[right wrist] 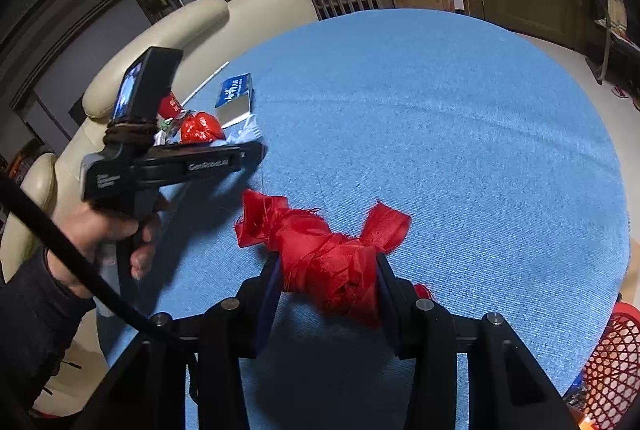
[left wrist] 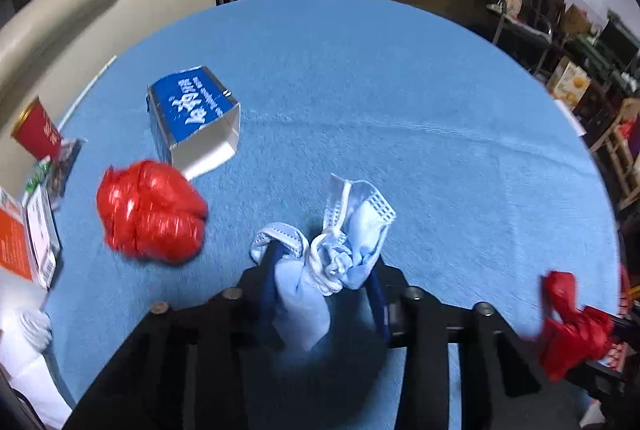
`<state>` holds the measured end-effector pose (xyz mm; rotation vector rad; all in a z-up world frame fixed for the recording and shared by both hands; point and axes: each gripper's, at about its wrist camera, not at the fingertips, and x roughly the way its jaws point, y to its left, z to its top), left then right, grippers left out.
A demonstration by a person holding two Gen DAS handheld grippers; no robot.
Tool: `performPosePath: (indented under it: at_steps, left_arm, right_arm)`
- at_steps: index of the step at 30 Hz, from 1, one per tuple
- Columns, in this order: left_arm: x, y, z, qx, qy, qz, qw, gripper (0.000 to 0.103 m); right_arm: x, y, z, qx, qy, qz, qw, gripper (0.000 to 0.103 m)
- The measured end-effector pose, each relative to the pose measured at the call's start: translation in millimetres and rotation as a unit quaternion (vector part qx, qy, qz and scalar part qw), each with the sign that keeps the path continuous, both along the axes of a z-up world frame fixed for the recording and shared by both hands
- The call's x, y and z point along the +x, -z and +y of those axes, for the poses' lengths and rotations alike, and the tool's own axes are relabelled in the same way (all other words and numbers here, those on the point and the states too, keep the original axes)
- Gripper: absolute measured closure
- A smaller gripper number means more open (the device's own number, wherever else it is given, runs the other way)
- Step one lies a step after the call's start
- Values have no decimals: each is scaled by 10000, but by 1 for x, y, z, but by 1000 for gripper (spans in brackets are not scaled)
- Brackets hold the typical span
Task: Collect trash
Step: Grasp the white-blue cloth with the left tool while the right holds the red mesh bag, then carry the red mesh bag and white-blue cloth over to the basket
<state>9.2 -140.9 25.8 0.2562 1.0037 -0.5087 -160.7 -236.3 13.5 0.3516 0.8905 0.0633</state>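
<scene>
In the left wrist view my left gripper (left wrist: 324, 266) is shut on a crumpled light-blue face mask (left wrist: 352, 226), whose straps and edge stick up past the fingertips. Left of it on the blue tablecloth (left wrist: 380, 78) lies a crumpled red plastic wrapper (left wrist: 150, 210), and beyond that an open blue-and-white carton (left wrist: 196, 110) on its side. In the right wrist view my right gripper (right wrist: 326, 270) is shut on a bundle of frayed red cloth (right wrist: 320, 242) just above the table. The left gripper (right wrist: 256, 150) shows there from the side, held by a hand (right wrist: 96, 230).
A red cup (left wrist: 36, 130) and several packets and boxes (left wrist: 40, 214) crowd the table's left edge. A red mesh basket (right wrist: 612, 362) stands off the table at the lower right. A cream sofa (right wrist: 192, 22) lies behind the table's left side.
</scene>
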Motion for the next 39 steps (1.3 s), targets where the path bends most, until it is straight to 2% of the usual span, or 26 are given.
performPosePath:
  at_steps: [7,13,26,39]
  left_arm:
    - [-47,-22,43,-539,-270,-35,9982,65]
    - [-87,-32,70,-778,-429,-137,9960,65]
    - [-131,-42,101,-927,-600,-332,9933,65]
    - [-158,-72,93,-1073,-450,-644,9911,65]
  right_arm:
    - [-13,-5,1,53,193,-65,9998,56]
    - [-24,-12,8,112,311,-155,9993,56]
    - [-53,-38,26,71,278,-479,9984,56]
    - [-91,-58,11,117,596,-819,9948,56]
